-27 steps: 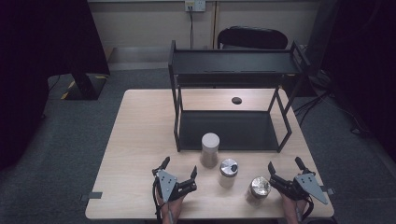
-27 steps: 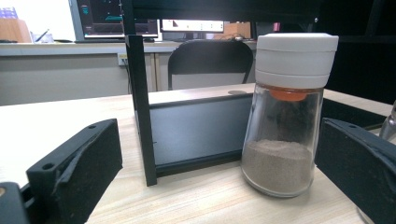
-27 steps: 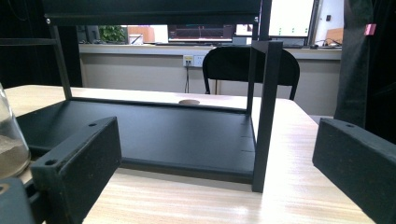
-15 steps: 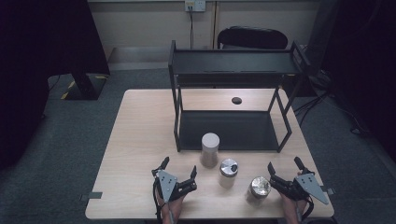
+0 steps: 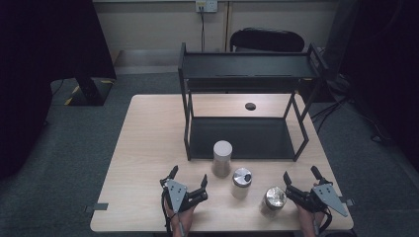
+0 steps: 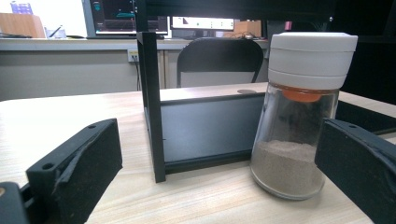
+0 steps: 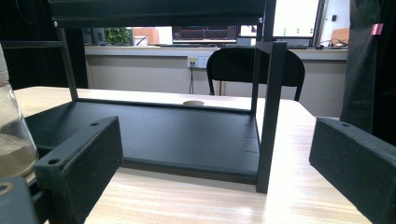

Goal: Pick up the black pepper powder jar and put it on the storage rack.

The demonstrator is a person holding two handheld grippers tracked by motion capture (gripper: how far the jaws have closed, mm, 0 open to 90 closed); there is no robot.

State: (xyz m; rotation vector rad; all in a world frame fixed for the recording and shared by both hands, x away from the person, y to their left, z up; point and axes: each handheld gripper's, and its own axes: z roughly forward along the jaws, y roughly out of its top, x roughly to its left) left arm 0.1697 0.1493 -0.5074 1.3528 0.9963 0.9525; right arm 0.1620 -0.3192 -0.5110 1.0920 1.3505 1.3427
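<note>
Near the table's front edge stand three upright shakers in a slanting row: a white-capped shaker (image 5: 222, 158) closest to the rack, a metal-lidded shaker (image 5: 241, 182) in the middle, and a second metal-lidded jar (image 5: 273, 201) nearest the front. The left gripper (image 5: 188, 182) rests to the left of the row, jaws wide apart and holding nothing; in the left gripper view the white-capped shaker (image 6: 299, 116) stands ahead and toward the right jaw, its long axis vertical, not yet between the pads. The right gripper (image 5: 300, 181) lies just right of the front jar, jaws likewise apart and empty, and is judged the nearer hand for that jar. Behind the row the black two-tier rack (image 5: 247, 69) opens toward the person; its lower shelf (image 7: 177, 135) is bare, offering free room, with the front posts (image 7: 268, 116) as the edges to clear. A small dark disc (image 5: 250, 105) lies beyond the rack on the table (image 5: 148, 148).
</note>
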